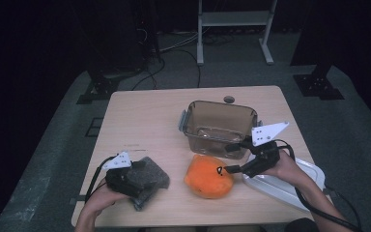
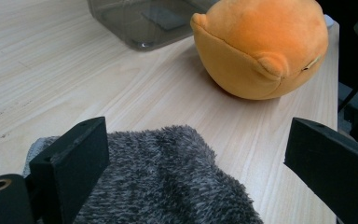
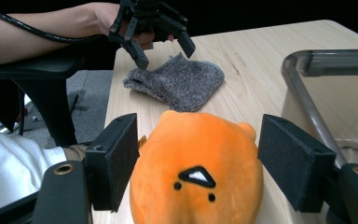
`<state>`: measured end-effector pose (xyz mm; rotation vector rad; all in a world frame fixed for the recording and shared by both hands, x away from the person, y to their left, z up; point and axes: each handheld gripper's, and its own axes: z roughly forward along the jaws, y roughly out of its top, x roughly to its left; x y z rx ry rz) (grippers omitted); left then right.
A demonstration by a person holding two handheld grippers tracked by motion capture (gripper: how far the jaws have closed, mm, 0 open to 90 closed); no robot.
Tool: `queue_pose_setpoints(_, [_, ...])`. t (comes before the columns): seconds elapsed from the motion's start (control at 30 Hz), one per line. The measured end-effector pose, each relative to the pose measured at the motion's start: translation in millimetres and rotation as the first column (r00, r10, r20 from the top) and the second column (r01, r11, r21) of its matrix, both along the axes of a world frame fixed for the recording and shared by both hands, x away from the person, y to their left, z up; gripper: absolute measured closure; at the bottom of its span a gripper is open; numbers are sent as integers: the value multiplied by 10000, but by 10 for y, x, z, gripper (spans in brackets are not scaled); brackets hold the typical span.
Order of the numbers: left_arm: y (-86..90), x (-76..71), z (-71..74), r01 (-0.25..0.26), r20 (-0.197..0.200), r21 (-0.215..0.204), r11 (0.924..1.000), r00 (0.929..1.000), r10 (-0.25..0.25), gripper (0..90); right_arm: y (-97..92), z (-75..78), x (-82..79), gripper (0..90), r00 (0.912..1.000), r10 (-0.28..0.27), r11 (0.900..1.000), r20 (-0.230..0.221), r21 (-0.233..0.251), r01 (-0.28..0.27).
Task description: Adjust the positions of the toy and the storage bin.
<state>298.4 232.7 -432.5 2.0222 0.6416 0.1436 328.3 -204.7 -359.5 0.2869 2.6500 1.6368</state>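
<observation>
Orange plush [image 3: 198, 175] between spread right hand-held gripper [image 3: 200, 163] jaws; left hand-held gripper [image 2: 196, 163] spread over grey cloth [image 2: 168, 182].

Left gripper [image 1: 125, 175], right gripper [image 1: 249, 157]: black bodies, square black jaw blocks, white three-cornered top plates, black trailing cables, brass-ringed screw holes.

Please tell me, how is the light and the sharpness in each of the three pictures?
High view: the table is lit, the room around it nearly black, the picture soft. Left gripper view: sharp, even light, a soft shadow beneath the orange toy. Right gripper view: the toy is sharp, the grey cloth is clear, the background black.
</observation>
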Motion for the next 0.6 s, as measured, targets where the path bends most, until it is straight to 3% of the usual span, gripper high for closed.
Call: queue_pose_setpoints(0.6, [18,-6,10,3,21,13,10000,10000,-3,54,465,-245,95,255,9986,443,9978,-296,-488,-457])
